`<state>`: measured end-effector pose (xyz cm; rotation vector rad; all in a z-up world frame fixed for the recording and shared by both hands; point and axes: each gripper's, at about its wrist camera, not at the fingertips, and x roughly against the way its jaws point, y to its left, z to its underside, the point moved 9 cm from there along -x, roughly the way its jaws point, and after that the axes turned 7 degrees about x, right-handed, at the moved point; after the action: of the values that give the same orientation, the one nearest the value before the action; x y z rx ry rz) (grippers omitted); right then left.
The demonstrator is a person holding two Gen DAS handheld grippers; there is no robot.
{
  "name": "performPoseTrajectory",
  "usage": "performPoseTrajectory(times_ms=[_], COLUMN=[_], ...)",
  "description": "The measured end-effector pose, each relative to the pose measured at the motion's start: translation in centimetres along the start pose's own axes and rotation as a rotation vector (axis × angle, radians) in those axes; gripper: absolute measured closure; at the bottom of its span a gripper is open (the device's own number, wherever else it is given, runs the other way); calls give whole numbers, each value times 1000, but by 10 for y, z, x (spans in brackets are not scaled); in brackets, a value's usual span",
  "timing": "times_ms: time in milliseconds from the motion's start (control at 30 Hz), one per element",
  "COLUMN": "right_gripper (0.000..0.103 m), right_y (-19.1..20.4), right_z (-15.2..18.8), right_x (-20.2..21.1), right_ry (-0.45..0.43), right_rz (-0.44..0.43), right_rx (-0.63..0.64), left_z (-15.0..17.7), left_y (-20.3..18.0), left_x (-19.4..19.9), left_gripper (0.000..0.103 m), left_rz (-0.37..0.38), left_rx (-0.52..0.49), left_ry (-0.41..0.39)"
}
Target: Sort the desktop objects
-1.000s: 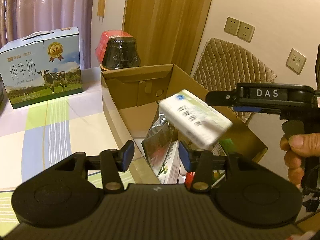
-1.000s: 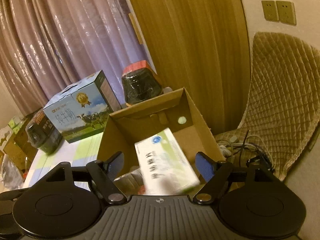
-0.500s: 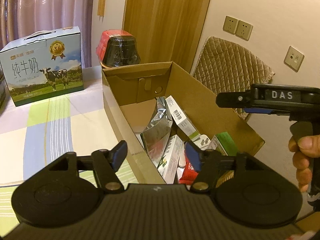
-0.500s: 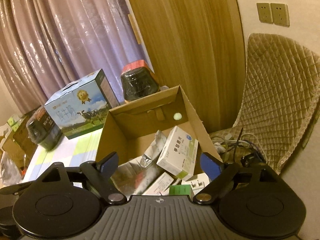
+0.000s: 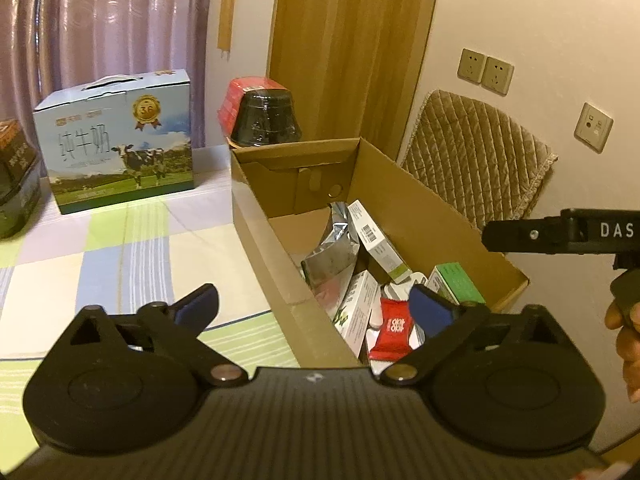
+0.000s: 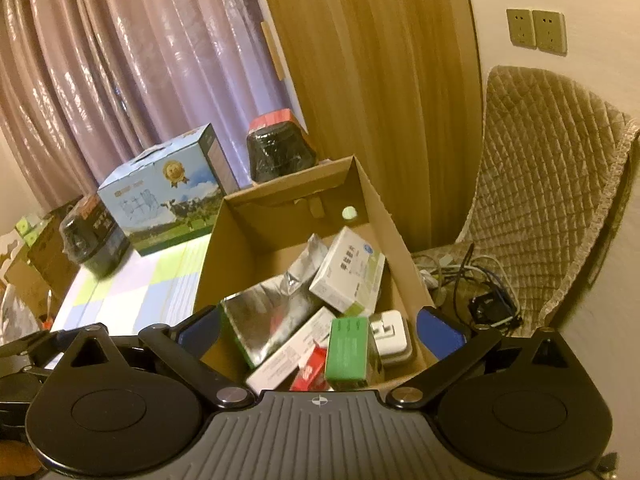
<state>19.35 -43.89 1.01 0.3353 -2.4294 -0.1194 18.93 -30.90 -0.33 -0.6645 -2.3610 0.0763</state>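
Note:
An open cardboard box (image 5: pixel 260 232) (image 6: pixel 240 232) stands on the table's right end. Inside lie a white medicine box (image 5: pixel 378 244) (image 6: pixel 348 276), a silver foil pouch (image 5: pixel 332 256) (image 6: pixel 264 320), a green box (image 5: pixel 456 282) (image 6: pixel 347 350), a red packet (image 5: pixel 394 328) (image 6: pixel 312 368) and other small cartons. My left gripper (image 5: pixel 314 306) hovers over the box's near left wall, its jaws opening wide with nothing held between them. My right gripper (image 6: pixel 320 330) hangs above the box's near end, jaws opening too, gripping nothing. Its black body (image 5: pixel 560 236) shows at the left view's right edge, held by a hand (image 5: pixel 628 340).
A blue milk carton (image 5: pixel 116 148) (image 6: pixel 168 204) and a black tub with a red lid (image 5: pixel 264 120) (image 6: pixel 280 152) stand behind the box. A dark jar (image 6: pixel 92 236) sits far left. A quilted chair (image 6: pixel 540 200) and cables (image 6: pixel 472 280) lie to the right. A checked tablecloth (image 5: pixel 120 248) spreads left.
The white medicine box fell from the right gripper into the cardboard box and now leans on the pouch. Both grippers' jaws spread wider and both drew back from the box.

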Motion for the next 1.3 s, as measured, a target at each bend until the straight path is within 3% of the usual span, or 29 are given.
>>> performPoseTrajectory(times_ms=[267, 567, 900, 1067, 1300], right_gripper=[2, 2, 2, 2, 2], right_y=[9, 20, 20, 20, 31], right_z=[10, 27, 72, 91, 101], right_x=[30, 73, 129, 146, 160], right_ry=[5, 8, -2, -3, -16], right_rz=[12, 29, 104, 99, 92], right_rx=[28, 51, 68, 38, 48], left_z=[17, 36, 73, 84, 91], left_y=[2, -6, -30, -38, -41], left_x=[27, 70, 118, 135, 150], left_gripper=[1, 1, 1, 1, 1], left_rz=[-69, -115, -142, -123, -155], left_rx=[-8, 49, 96, 128, 146], left_ry=[-23, 7, 15, 22, 25])
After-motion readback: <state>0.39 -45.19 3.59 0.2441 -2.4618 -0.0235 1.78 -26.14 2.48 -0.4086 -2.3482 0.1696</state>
